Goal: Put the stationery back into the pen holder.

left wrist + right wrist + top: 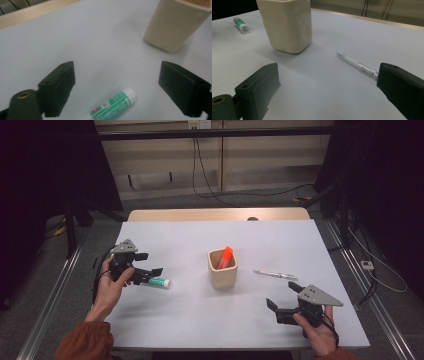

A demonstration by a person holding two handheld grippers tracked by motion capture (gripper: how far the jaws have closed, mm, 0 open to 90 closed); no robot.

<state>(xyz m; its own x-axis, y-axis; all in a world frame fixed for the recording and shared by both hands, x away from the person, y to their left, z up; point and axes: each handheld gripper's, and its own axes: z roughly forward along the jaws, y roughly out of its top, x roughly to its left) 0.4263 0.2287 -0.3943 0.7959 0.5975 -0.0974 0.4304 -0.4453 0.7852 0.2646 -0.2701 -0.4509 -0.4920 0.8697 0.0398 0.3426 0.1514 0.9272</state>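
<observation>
left gripper (117,90) spread over glue stick (113,106) | not pinching | risk: round tube rolls off if jaws close off-centre

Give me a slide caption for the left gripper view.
Open left gripper poised over a green-and-white glue stick on the table, beige cup beyond.

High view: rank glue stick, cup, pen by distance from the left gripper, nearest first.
From the left gripper:
1. Glue stick, lying on the table right by the jaws.
2. Beige cup, mid-table, with an orange marker in it.
3. White pen, beyond the cup, near the right gripper.
</observation>
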